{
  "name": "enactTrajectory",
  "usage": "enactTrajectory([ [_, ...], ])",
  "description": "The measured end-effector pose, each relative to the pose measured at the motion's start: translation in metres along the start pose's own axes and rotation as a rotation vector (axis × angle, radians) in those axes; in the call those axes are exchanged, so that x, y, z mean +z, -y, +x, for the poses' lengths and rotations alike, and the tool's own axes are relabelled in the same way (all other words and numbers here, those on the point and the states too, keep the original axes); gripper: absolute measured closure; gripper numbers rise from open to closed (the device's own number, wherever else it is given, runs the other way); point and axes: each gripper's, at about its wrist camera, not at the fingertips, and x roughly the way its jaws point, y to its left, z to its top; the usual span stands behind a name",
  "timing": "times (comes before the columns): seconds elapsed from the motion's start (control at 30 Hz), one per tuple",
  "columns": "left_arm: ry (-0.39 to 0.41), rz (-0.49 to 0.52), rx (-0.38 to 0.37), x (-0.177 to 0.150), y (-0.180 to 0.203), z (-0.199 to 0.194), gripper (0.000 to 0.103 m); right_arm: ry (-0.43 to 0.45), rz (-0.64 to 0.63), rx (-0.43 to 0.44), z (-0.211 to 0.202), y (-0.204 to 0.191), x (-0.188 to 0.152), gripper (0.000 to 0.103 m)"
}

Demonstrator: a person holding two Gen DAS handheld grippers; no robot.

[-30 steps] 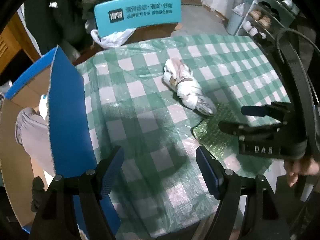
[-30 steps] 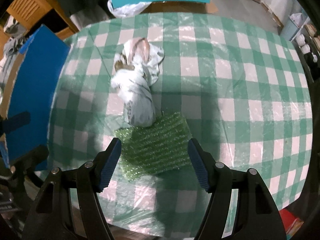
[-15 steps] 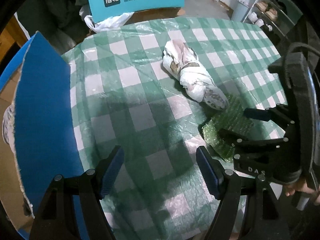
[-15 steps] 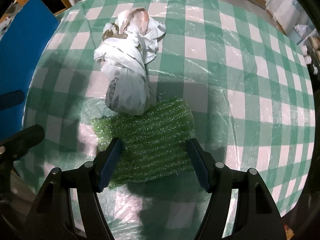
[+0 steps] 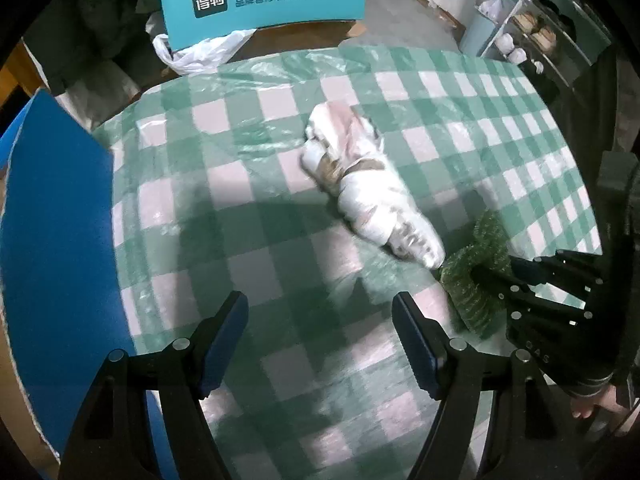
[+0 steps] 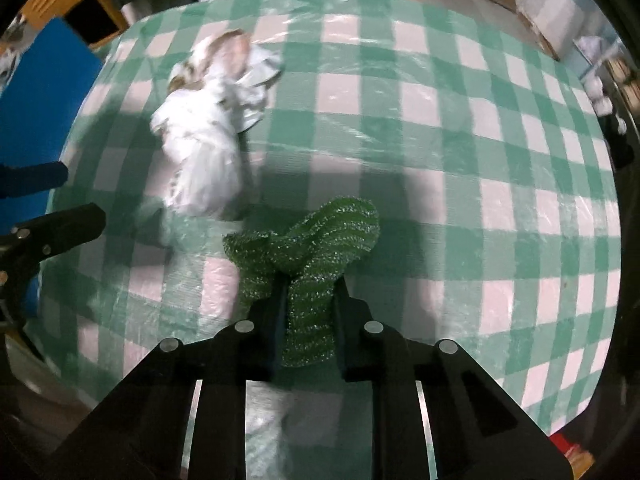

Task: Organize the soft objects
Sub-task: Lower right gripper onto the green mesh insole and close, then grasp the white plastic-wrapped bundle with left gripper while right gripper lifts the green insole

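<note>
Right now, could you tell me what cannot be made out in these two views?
- White bundle: contents hidden by its wrapping, blurred in both views.
- Green sparkly cloth: its near end is hidden between the shut right claw.
- Blue box: interior cut off by the left-wrist view's edge.

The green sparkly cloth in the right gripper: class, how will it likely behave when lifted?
The green sparkly cloth has bunched and folded where the right gripper pinches it, so it is probably floppy and will drape. It looks thin and open-knit, so likely light. Its rough weave should resist slipping.
</note>
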Motion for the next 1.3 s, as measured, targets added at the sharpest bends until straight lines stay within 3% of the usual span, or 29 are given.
enactTrajectory([
  [0.4, 0.018, -0.105, -0.072, 0.036, 0.006, 0.01, 0.025, 0.124, 0.085, 0.024, -0.041, 0.042, 0.003, 0.086],
  [0.7, 0.01, -0.138, -0.058, 0.056, 0.021, 0.022, 0.024, 0.158, 0.098, 0.027, -0.052, 0.052, 0.028, 0.086],
  [0.93, -0.04, -0.176, -0.02, 0.065, 0.02, 0.045, 0.024, 0.165, 0.112, 0.033, -0.049, 0.049, 0.038, 0.086],
  [1.03, -0.04, -0.152, -0.017, 0.066, 0.024, 0.05, 0.024, 0.172, 0.114, 0.036, -0.051, 0.05, 0.039, 0.086],
  [1.07, -0.039, -0.133, -0.011, 0.065, 0.026, 0.051, 0.029, 0.174, 0.115, 0.035, -0.051, 0.05, 0.039, 0.086],
  [1.13, -0.047, -0.091, -0.003, 0.062, 0.031, 0.054, 0.05, 0.175, 0.115, 0.038, -0.052, 0.05, 0.039, 0.086],
  [1.3, -0.014, -0.035, 0.004, 0.053, 0.03, 0.048, 0.062, 0.17, 0.117, 0.036, -0.053, 0.051, 0.035, 0.086],
])
